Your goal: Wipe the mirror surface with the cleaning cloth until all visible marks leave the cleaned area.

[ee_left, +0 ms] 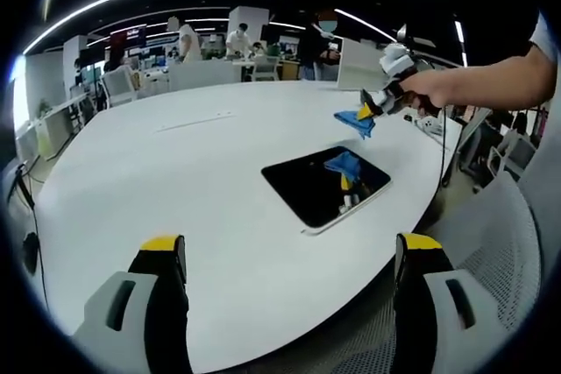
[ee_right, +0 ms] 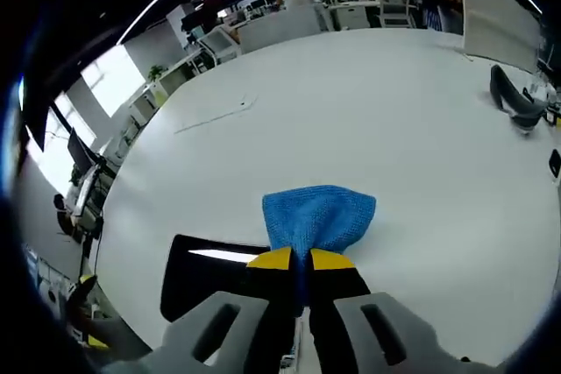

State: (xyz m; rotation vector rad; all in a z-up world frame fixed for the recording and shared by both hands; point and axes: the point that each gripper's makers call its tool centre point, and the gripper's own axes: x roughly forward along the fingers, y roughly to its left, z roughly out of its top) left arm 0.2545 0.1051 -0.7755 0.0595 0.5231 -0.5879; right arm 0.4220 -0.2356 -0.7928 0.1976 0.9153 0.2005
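Right gripper view: right tongs clamp blue cloth above mirror; left tongs open. Risk: thin grip, cloth could slip w/ wiping.

I see the cleaning cloth: blue, nubby woven fabric. Mirror: glossy, dark, reflective glass. Desk: smooth matt white.
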